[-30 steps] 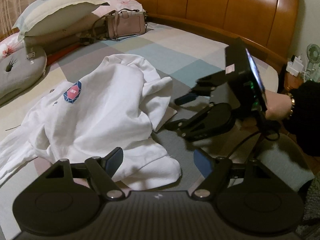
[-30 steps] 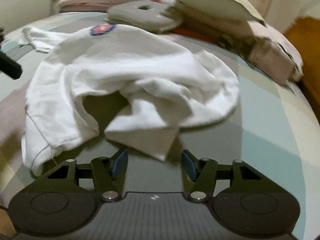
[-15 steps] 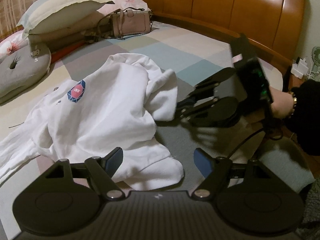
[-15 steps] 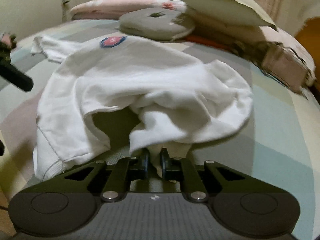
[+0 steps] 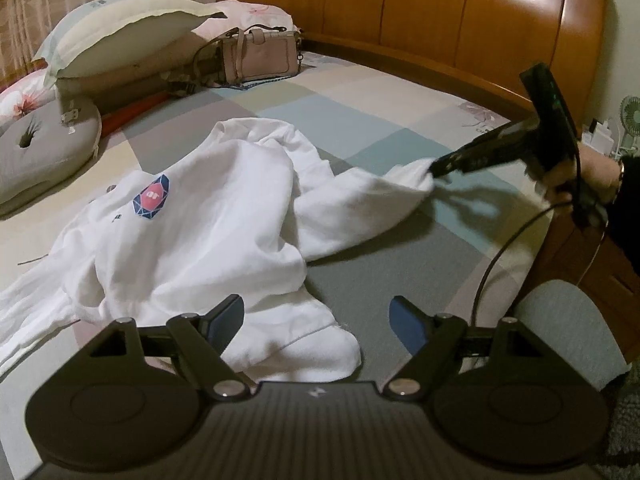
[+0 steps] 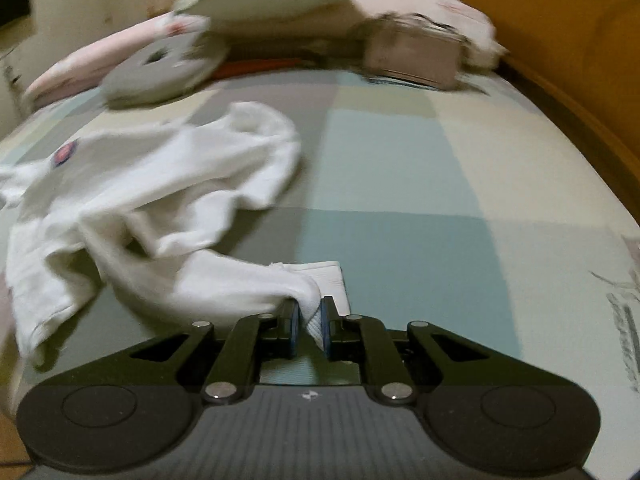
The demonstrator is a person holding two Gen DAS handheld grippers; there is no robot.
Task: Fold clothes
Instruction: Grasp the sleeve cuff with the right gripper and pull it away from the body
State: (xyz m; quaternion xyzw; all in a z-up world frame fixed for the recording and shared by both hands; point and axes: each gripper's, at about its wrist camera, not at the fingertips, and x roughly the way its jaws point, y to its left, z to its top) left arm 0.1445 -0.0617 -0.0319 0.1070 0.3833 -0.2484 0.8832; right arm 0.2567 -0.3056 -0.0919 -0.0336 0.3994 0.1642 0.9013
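A white sweatshirt with a blue and pink badge lies crumpled on the checked bedspread. My right gripper is shut on the ribbed cuff of one sleeve. That sleeve is stretched out to the right, off the heap, toward my right gripper. My left gripper stands open just above the sweatshirt's near hem, with nothing between its fingers. The other sleeve trails off to the left.
Pillows, a grey ring cushion and a pink handbag lie along the far side of the bed. A wooden headboard rises behind. A person's hand holds the right gripper near the bed's right edge.
My right gripper closed on the sleeve cuff and pulled it out to the right, drawing the sleeve straight. My left gripper stayed where it was, open.
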